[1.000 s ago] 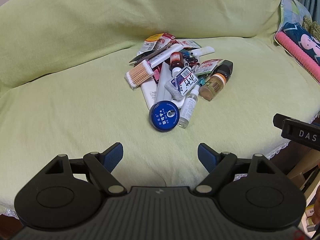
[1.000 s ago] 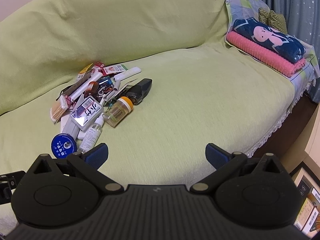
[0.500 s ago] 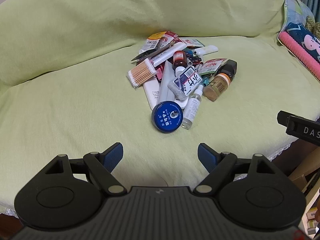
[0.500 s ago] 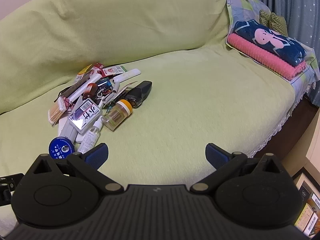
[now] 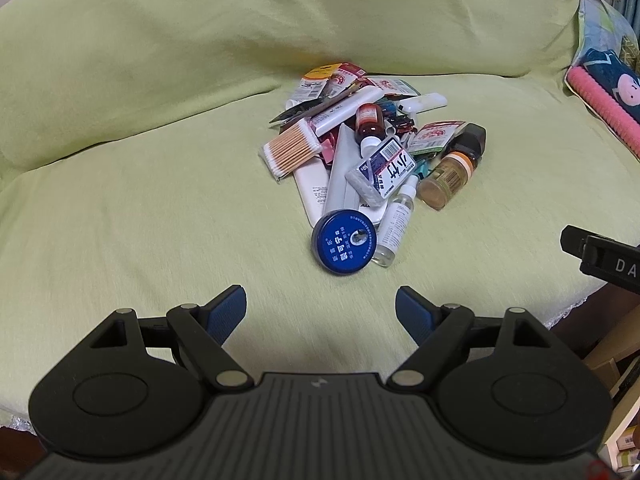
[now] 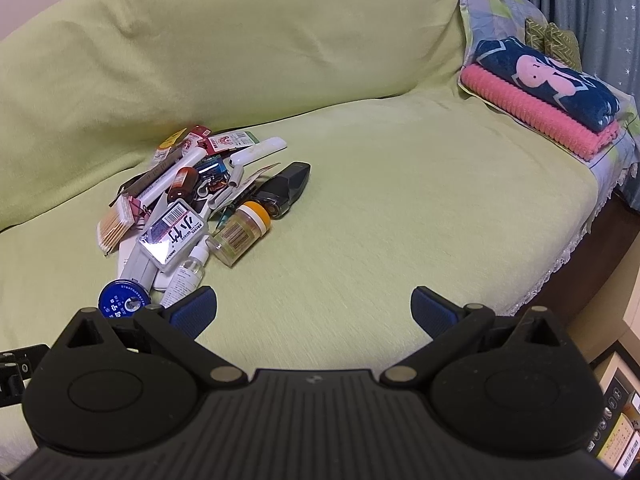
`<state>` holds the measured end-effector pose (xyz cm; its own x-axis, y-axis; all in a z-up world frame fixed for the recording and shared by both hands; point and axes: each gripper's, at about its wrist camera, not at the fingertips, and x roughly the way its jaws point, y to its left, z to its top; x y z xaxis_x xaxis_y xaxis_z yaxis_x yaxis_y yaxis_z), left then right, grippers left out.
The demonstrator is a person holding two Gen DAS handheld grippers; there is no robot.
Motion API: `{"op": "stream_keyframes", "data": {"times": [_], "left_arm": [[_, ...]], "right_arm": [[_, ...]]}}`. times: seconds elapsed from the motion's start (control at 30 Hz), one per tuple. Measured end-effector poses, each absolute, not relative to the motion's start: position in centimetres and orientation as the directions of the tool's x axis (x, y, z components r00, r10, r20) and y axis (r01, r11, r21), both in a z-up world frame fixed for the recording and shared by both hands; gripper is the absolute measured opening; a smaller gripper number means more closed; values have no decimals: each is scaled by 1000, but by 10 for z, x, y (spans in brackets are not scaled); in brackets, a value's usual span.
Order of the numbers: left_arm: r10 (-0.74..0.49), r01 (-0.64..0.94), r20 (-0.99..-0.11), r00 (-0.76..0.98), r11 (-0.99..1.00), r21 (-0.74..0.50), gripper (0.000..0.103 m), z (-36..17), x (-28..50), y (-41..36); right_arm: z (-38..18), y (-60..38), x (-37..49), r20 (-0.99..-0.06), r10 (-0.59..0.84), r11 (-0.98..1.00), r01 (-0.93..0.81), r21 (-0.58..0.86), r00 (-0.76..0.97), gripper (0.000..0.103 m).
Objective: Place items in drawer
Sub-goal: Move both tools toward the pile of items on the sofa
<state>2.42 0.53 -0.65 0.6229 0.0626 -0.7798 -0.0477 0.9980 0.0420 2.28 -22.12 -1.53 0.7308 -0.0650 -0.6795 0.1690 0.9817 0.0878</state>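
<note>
A sofa draped in a light green cover (image 5: 160,200) carries a heap of small items (image 5: 372,152) on its seat, with a blue round tin (image 5: 345,241) at the near edge touching a clear spray bottle (image 5: 396,220). The left gripper (image 5: 320,312) hangs before the heap, jaws spread wide and empty. The right gripper (image 6: 314,308) is equally wide and empty, the heap off to its left. Folded towels (image 6: 540,92) lie at the far right. No drawer shows; boxes, possibly shelving, sit bottom right.

A heap of small items (image 5: 372,152) lies on the sofa seat (image 5: 160,216), before the backrest (image 5: 240,20). At its near edge sits a round tin (image 5: 344,241), a spray bottle (image 5: 396,220) just right of it. Folded towels (image 6: 540,84) lie stacked far right.
</note>
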Motion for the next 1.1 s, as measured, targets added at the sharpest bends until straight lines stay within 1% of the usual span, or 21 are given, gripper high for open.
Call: {"op": "stream_keyframes", "data": {"times": [0.4,0.63,0.83,1.1], "left_arm": [[89,-62,-763,640,996,64,83,-5,37,10],[102,-68,-762,640,995,76,83,-8,44,14],[99,-54,-757,646,995,84,83,-10,46,14],[90,-28,-750,655,995,95,83,-13,51,12]], "right_arm": [[-15,-219,36,-669,-38,984,144,103,742,103],[-19,-218,45,-682,-7,982,134,135,731,102],[-20,-221,47,-671,-1,980,135,149,742,102],[-24,-213,43,-627,-14,986,116,123,779,102]]}}
